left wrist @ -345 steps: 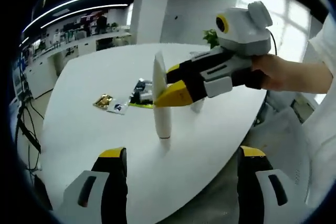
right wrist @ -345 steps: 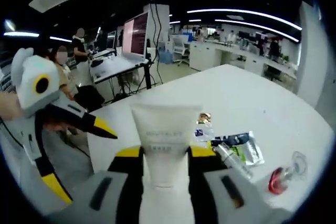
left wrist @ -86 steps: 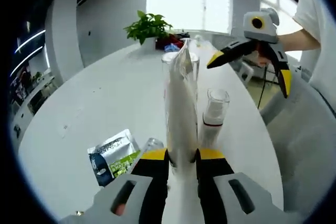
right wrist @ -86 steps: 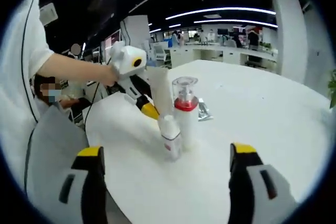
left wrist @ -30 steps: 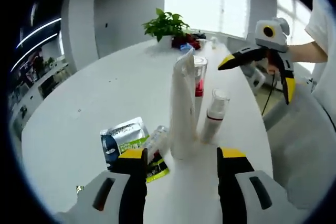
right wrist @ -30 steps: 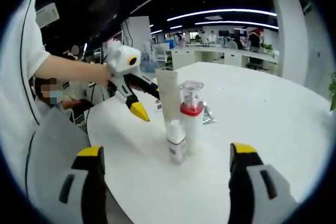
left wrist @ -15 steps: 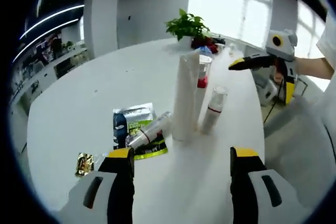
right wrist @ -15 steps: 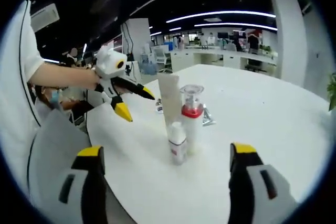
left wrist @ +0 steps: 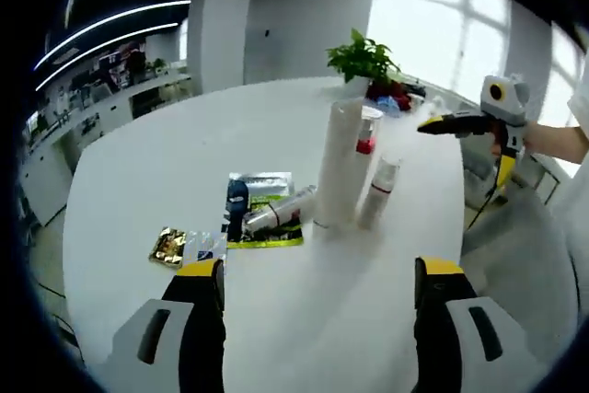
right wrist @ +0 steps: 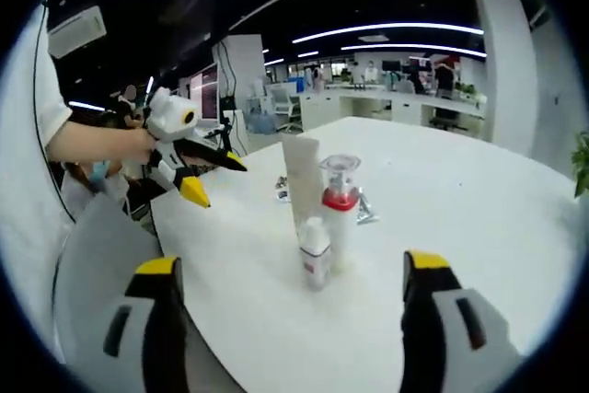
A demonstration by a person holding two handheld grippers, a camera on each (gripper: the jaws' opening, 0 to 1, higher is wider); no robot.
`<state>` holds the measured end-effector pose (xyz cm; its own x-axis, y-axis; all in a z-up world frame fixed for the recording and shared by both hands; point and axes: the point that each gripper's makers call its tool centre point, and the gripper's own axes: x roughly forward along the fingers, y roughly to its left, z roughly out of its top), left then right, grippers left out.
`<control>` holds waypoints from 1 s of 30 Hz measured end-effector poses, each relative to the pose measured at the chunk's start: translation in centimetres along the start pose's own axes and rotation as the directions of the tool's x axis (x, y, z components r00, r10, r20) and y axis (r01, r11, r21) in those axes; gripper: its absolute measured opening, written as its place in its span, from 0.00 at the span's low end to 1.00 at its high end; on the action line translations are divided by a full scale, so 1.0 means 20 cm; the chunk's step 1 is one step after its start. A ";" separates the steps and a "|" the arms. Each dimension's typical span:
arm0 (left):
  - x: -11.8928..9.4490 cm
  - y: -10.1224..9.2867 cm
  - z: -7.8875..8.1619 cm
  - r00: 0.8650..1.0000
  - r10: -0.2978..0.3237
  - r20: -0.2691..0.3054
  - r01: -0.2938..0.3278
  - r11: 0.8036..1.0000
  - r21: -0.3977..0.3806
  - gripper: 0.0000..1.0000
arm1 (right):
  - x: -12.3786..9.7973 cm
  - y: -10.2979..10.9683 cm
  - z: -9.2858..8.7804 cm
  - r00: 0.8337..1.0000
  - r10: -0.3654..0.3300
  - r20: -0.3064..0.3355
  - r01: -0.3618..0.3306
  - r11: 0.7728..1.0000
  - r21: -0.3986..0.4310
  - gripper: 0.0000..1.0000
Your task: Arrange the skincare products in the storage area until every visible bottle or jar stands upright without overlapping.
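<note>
A tall white tube (left wrist: 338, 165) stands upright on the white table (left wrist: 138, 163), with a clear pump bottle with a red collar (left wrist: 366, 135) behind it and a small white bottle (left wrist: 379, 192) beside it. A clear bottle (left wrist: 281, 211) lies on its side on green and blue sachets (left wrist: 253, 192). My left gripper (left wrist: 317, 271) is open and empty, back from the group. In the right gripper view the tube (right wrist: 302, 181), pump bottle (right wrist: 340, 204) and small bottle (right wrist: 315, 255) stand close together. My right gripper (right wrist: 294, 269) is open and empty, short of them. The left gripper (right wrist: 213, 179) hangs open to their left.
A gold sachet (left wrist: 172, 246) and a small pale packet (left wrist: 204, 248) lie left of the lying bottle. A potted plant (left wrist: 363, 52) stands at the table's far end. The right gripper (left wrist: 465, 146), held by a hand, hovers past the table's right edge. Office desks (right wrist: 405, 103) stand beyond.
My left gripper opened off the white tube, leaving it standing, and has pulled back and away. The right gripper has stayed open and nearly still.
</note>
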<state>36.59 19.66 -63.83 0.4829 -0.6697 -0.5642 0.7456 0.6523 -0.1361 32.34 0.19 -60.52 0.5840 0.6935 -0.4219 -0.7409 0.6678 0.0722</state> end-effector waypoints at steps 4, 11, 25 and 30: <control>-0.05 0.01 -0.02 0.999 0.036 0.017 -0.035 0.999 -0.035 0.86 | -0.01 0.00 0.00 1.000 -0.004 0.003 0.004 1.000 -0.001 1.00; -0.13 0.00 -0.05 0.996 0.079 0.032 -0.077 0.994 -0.073 0.88 | -0.04 0.00 -0.01 1.000 -0.014 0.007 0.014 1.000 0.007 1.00; -0.26 -0.04 -0.10 0.990 0.128 0.053 -0.120 0.985 -0.127 0.91 | -0.08 0.00 0.00 0.999 -0.043 0.021 0.042 0.999 0.019 1.00; -0.28 -0.05 -0.13 0.990 0.133 0.044 -0.127 0.984 -0.129 0.93 | -0.10 0.00 -0.01 0.998 -0.050 0.023 0.049 0.998 0.024 1.00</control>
<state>31.86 23.67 -62.67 0.5977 -0.5919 -0.5408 0.6129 0.7721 -0.1677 31.13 -1.31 -59.82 0.6277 0.6652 -0.4043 -0.7028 0.7076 0.0733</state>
